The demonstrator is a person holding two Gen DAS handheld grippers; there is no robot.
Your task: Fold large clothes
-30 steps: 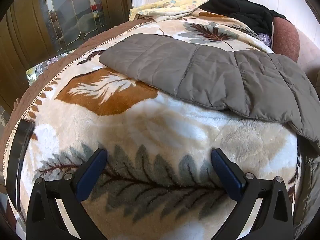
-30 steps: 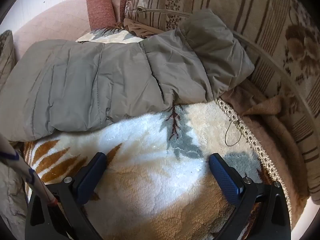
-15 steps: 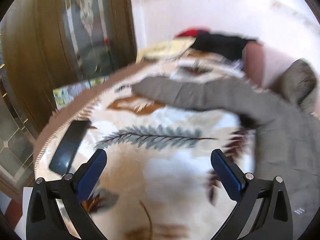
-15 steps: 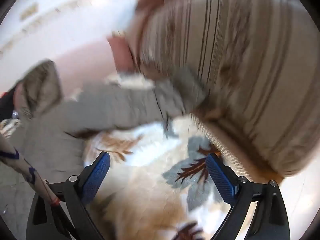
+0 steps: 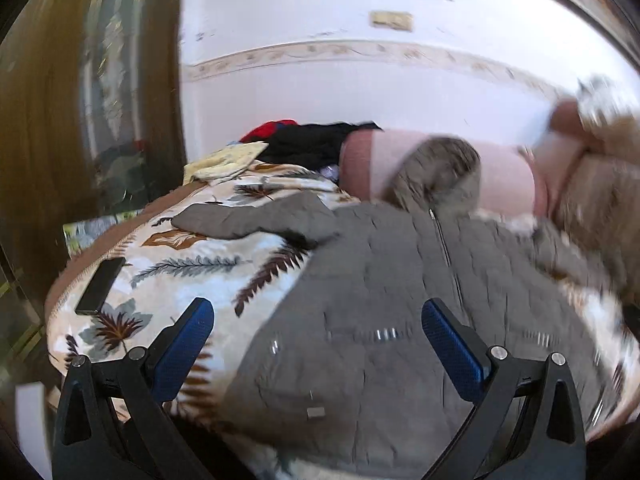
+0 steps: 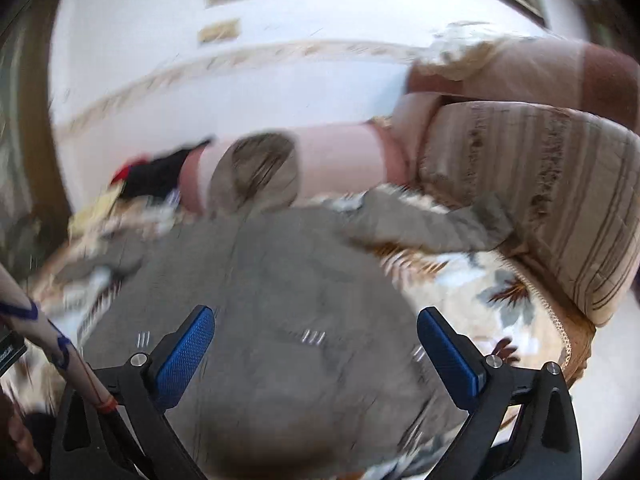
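Left claw (image 5: 318,342) spread wide, nothing between its blue pads (image 5: 184,346), hovering over the near part of a grey quilted jacket (image 5: 380,300). Right claw (image 6: 316,346) also wide and empty, above the same jacket (image 6: 280,300) — this view is heavily motion-blurred. The jacket lies spread front-up on a leaf-patterned blanket (image 5: 192,264) covering what looks like a bed or sofa seat; its zipper (image 5: 442,240) runs from the near hem toward the far end, where the fur-trimmed hood (image 5: 440,172) stands up against a pink bolster cushion (image 5: 500,176). One sleeve (image 5: 248,216) stretches out to the left across the blanket; the other sleeve (image 6: 432,220) reaches right toward a striped beige cushion (image 6: 540,184). Near the blanket's left edge lies a dark phone (image 5: 100,286), well apart from the jacket. At the far left end sits a pile of black and red clothes (image 5: 316,142) with a pale yellow cloth (image 5: 228,162) just beside it. Behind is a white wall (image 5: 320,84) with a patterned border strip; a brown wooden door (image 5: 48,120) with glass stands on the left. In the right wrist view a pale patterned strap (image 6: 52,340) crosses the lower-left corner — part of a person's hand (image 6: 20,440) shows below it.
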